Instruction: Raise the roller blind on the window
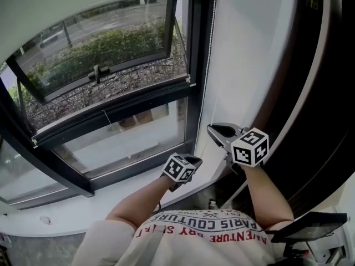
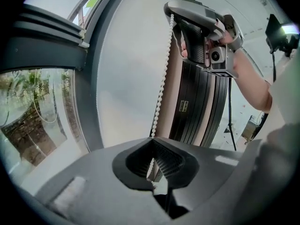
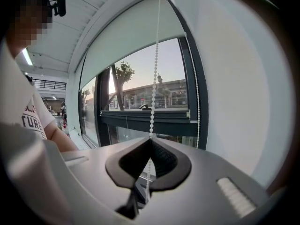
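the roller blind is a plain pale off-white, and its bead chain is white. the window frame is dark grey, almost black. the left gripper and right gripper are matt grey with black ribbed pads; each carries a cube with black-and-white square markers. the wall is white, the panel beside it dark brown, nearly black. the shirt is off-white with red lettering. the shrubs outside are green.
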Demonstrator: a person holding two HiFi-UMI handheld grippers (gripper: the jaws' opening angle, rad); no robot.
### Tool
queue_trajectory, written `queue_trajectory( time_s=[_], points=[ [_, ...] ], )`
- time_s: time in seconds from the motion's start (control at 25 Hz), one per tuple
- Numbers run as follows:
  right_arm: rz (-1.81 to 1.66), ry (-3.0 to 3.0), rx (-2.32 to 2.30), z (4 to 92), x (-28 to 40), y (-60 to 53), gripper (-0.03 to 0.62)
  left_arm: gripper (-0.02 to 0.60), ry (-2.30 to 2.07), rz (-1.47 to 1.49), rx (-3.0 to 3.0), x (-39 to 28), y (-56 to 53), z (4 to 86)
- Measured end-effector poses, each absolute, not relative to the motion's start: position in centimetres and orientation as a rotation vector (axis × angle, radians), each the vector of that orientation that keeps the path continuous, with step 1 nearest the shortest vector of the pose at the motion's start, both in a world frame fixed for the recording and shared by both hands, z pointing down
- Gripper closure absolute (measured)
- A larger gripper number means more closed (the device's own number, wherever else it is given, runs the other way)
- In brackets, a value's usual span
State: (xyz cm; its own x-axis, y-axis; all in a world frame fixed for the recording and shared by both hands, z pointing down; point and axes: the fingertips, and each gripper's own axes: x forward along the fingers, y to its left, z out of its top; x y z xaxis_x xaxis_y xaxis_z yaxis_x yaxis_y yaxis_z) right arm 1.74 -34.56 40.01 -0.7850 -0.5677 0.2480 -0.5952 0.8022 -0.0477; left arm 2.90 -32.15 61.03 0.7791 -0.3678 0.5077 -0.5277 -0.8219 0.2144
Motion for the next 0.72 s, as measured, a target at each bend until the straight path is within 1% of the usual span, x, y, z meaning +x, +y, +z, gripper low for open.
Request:
queue_trajectory(
  time_s=[0.16,0.44,0.56,0.72],
  points=[
    [0.216,-2.749,0.889,41.7,1.0,-34.1,0.588,0.572,-0.677,0.656,2.584,2.6,-31.3,62.5],
    [0.222,-2.749,0.894,41.7,0.7,-33.9,0.588,0.569,-0.640,0.675,2.648,3.0,-30.6,62.2],
    [0.225,-2.754,0.899,41.7,0.9,-33.8,0.588,0.529,-0.678,0.621,2.692,2.3,-31.0,60.5],
    [0.228,-2.758,0.915,41.6,1.3,-33.7,0.588,0.508,-0.720,0.534,2.766,1.0,-31.9,56.1]
  ],
)
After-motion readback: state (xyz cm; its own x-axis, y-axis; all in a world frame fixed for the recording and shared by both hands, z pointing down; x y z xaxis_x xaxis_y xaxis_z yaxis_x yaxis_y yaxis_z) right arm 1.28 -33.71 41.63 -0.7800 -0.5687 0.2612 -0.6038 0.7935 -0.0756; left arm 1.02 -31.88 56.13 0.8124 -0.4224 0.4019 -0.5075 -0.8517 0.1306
